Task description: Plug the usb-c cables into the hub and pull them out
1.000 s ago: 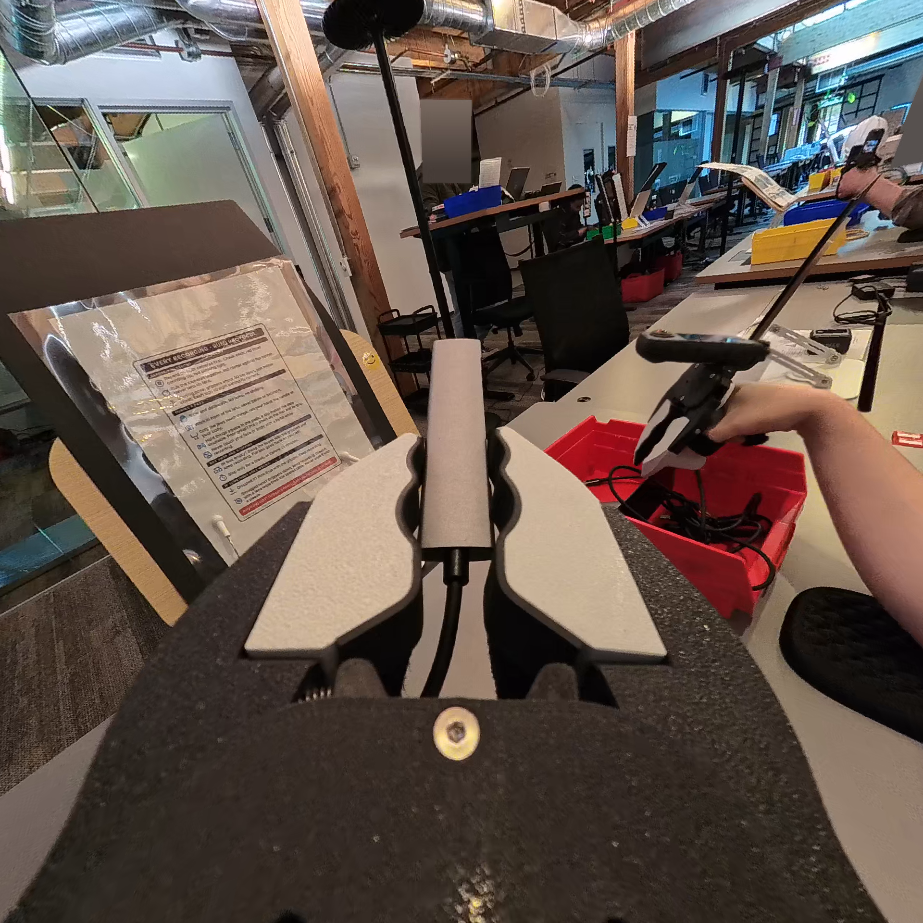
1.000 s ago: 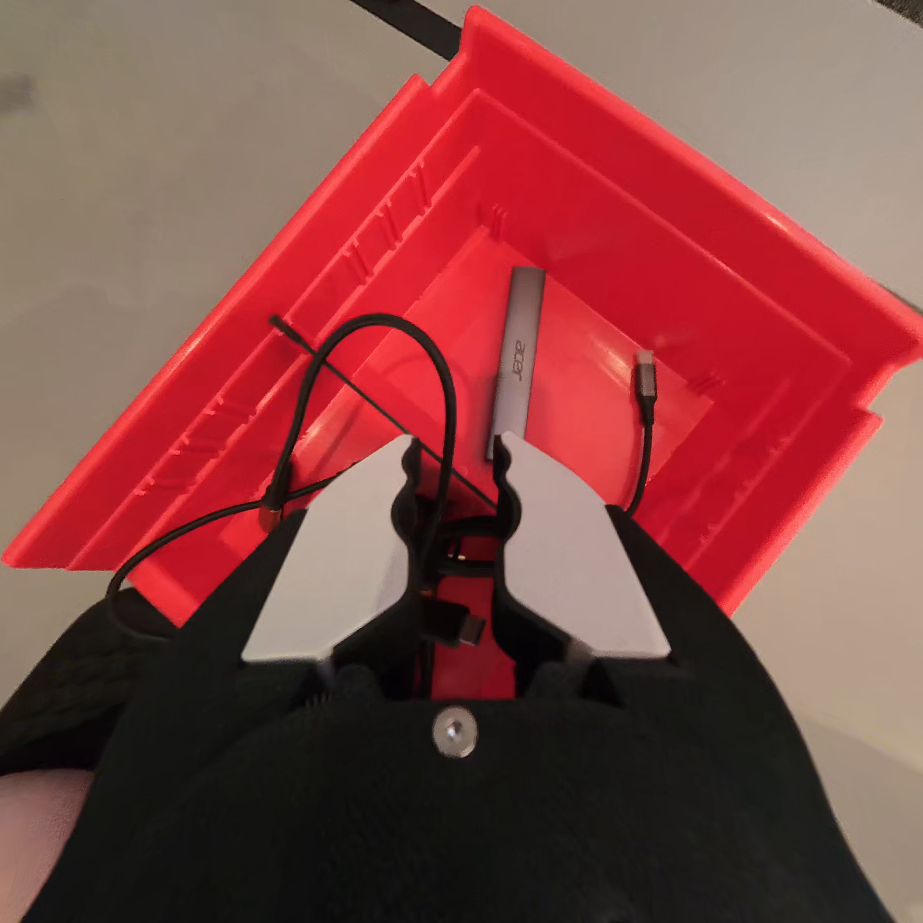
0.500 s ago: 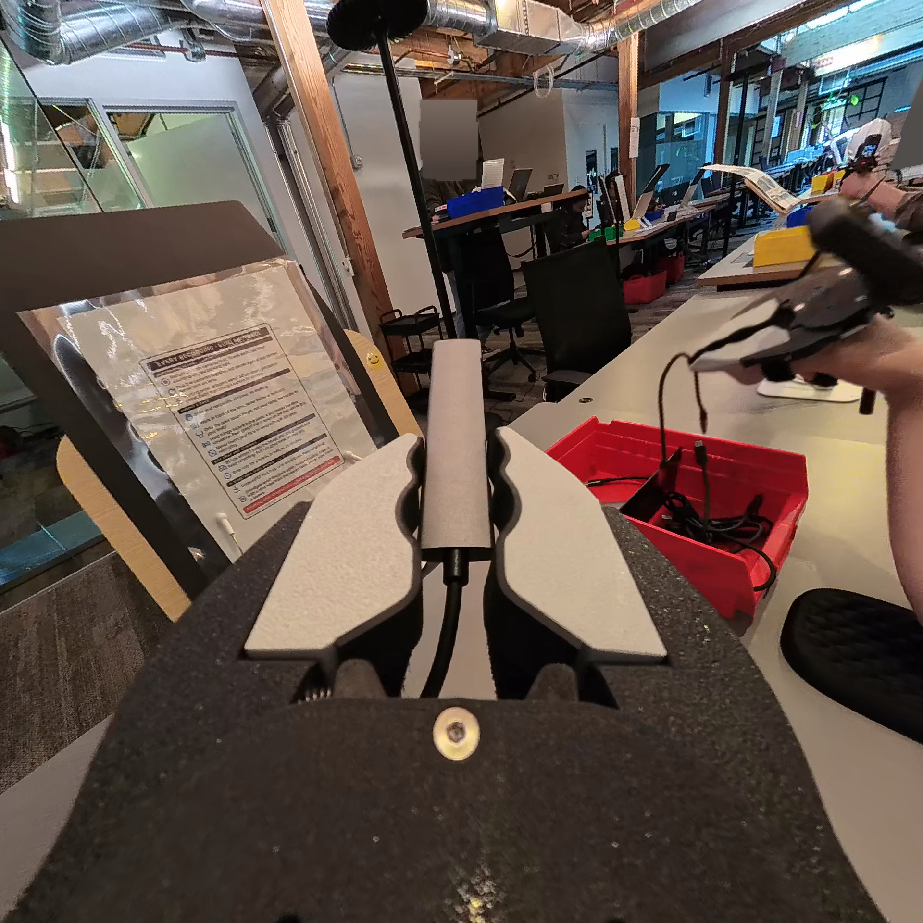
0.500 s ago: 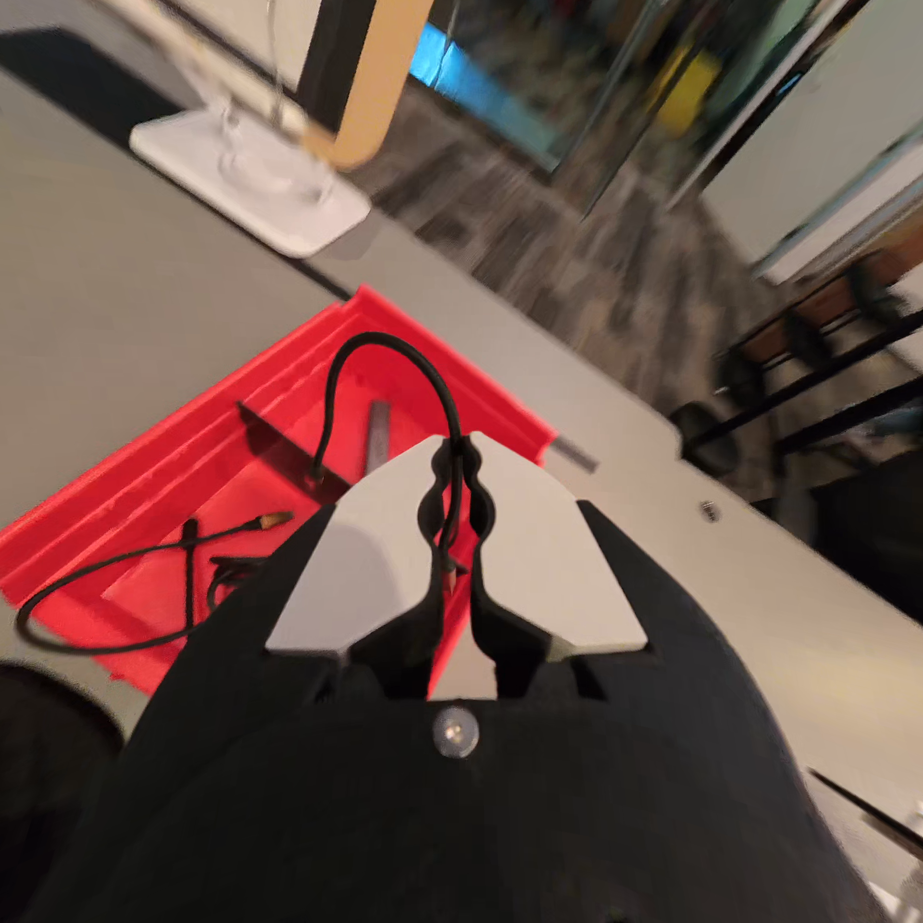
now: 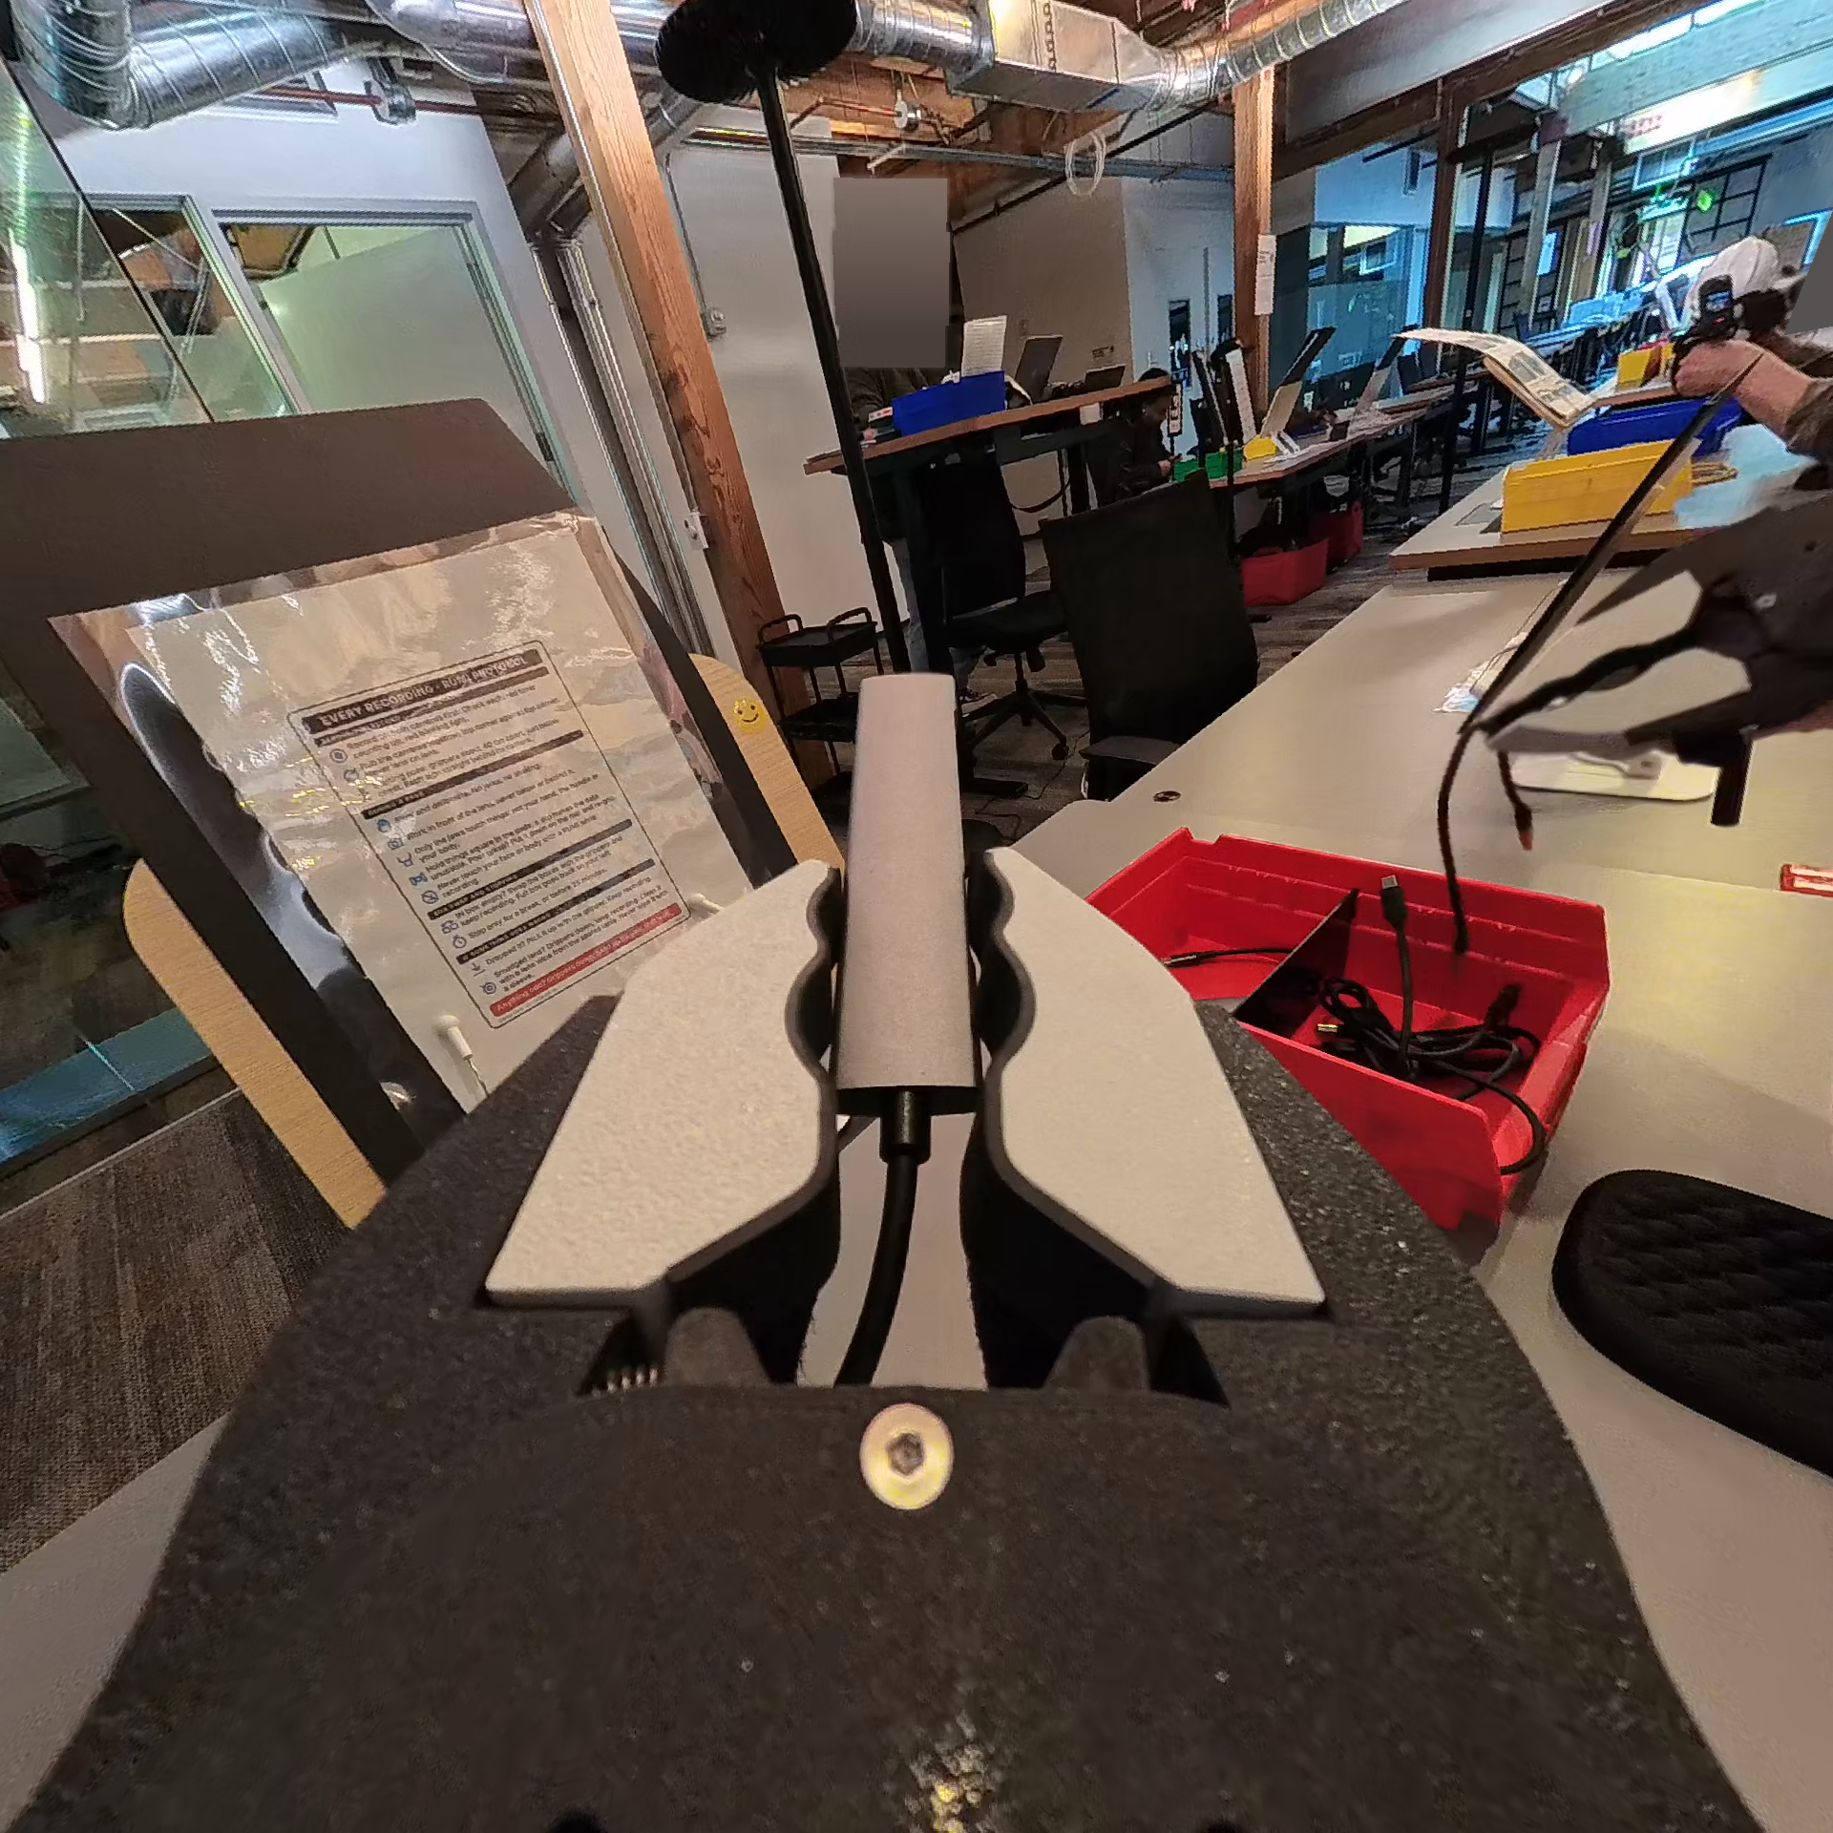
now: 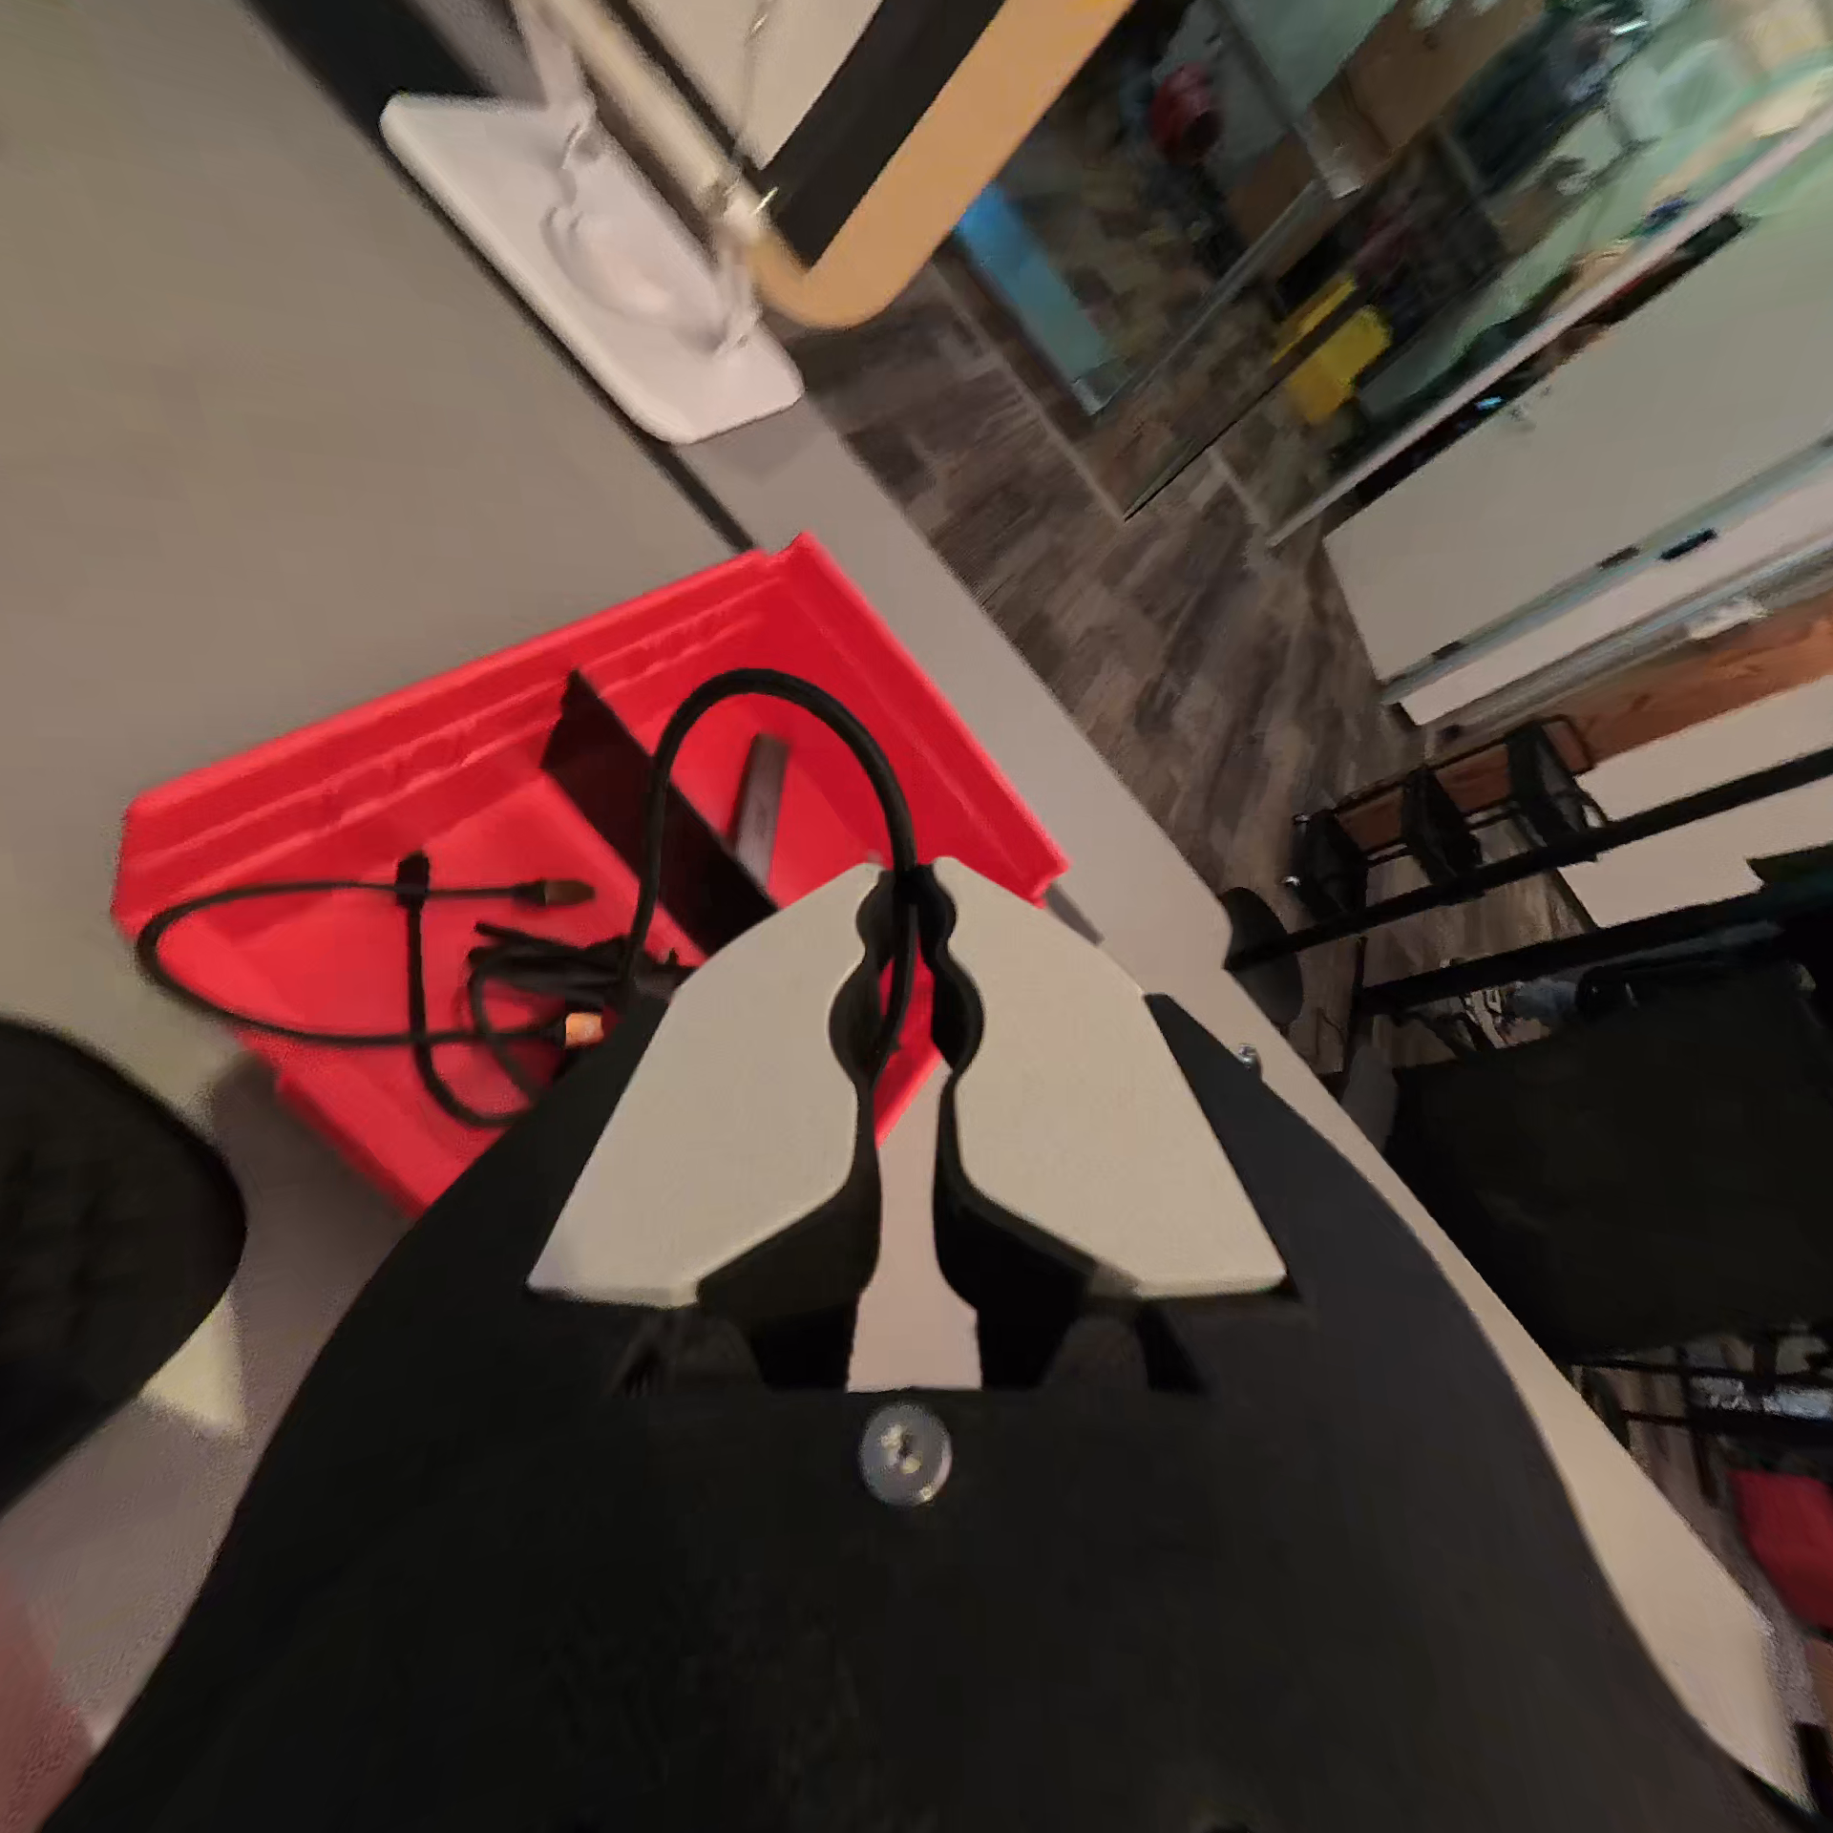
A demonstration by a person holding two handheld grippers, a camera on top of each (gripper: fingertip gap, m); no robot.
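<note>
My left gripper point(image 5: 903, 865) is shut on a grey usb-c hub point(image 5: 905, 784) that sticks forward and up between the fingers. The hub's own black lead point(image 5: 893, 1220) runs back under the gripper. My right gripper point(image 6: 908, 875) is shut on a black usb-c cable point(image 6: 769, 682) that loops up out of the fingertips. In the left wrist view the right gripper point(image 5: 1488, 722) hangs above the red bin point(image 5: 1488, 893) with the cable point(image 5: 1450, 843) dangling, its plug end in the air. More cables point(image 6: 427, 952) and a second grey hub point(image 6: 764, 803) lie in the bin point(image 6: 397, 714).
A black divider point(image 6: 645, 794) splits the bin. A sign stand with a laminated sheet point(image 5: 417, 794) stands left on a white base point(image 6: 615, 248). A black padded mat point(image 5: 1706, 1309) lies right of the bin. The table edge and a black chair point(image 5: 1141, 615) lie behind. Tip to tip, the grippers are about 40 cm apart.
My right gripper shut on a cable down in the bin, then lifted it up and away to the right. My left gripper kept the hub still.
</note>
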